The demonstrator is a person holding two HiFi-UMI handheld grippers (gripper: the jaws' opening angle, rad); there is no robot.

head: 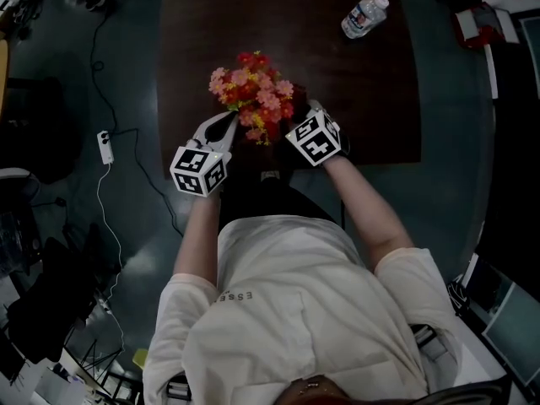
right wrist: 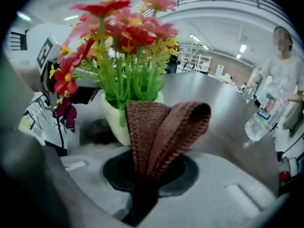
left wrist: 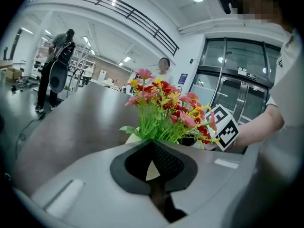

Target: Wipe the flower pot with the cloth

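Our white T-shirt (head: 287, 310) fills the bottom of the head view, and we reach both forearms out to the near edge of the dark brown wooden table (head: 363, 99). We hold the left gripper (left wrist: 152, 148) with its jaws pressed together and nothing between them. Its tip sits low against the green stems, right at the rim of the cream flower pot (left wrist: 133, 137); we cannot tell whether it touches. We hold the right gripper (right wrist: 147, 172) on the opposite side of the plant, its jaws clamped on a folded brown knitted cloth (right wrist: 164, 127). The cloth stands up in a loop just in front of the pot's wall. The pot stands near the table's front edge between the two grippers, under a bunch of red, pink and yellow artificial flowers (head: 253, 95). A clear plastic water bottle (head: 364, 17) lies well apart at the far right of the table.
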